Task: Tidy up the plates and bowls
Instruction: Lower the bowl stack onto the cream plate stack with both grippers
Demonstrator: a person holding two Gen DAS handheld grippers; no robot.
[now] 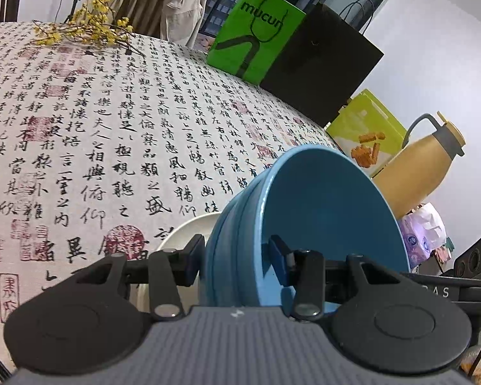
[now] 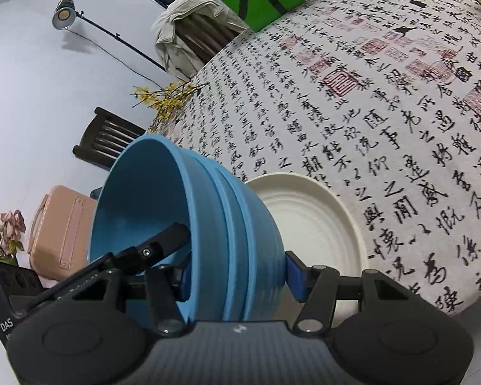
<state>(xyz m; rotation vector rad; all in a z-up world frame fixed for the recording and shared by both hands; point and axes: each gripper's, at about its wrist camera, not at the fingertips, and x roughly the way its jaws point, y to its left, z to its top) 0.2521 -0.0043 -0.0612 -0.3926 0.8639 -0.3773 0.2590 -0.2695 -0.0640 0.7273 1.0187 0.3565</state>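
Observation:
A stack of blue bowls (image 1: 320, 211) is held between both grippers, tilted, above the calligraphy tablecloth. My left gripper (image 1: 237, 256) is shut on the stack's rim, one finger inside the bowl and one outside. My right gripper (image 2: 240, 276) is shut on the opposite side of the blue bowls (image 2: 182, 211), gripping across the nested walls. A white plate (image 2: 308, 224) lies on the cloth just beyond and below the bowls; its edge shows in the left wrist view (image 1: 182, 231). The left gripper's finger shows inside the bowl in the right wrist view.
A green bag (image 1: 256, 29), a black bag (image 1: 320, 61), a snack box (image 1: 365, 134) and a yellow jug (image 1: 417, 166) stand along the table's far right. Yellow flowers (image 1: 86, 29) lie at the far edge. Chairs, a jacket and a lamp stand beyond the table.

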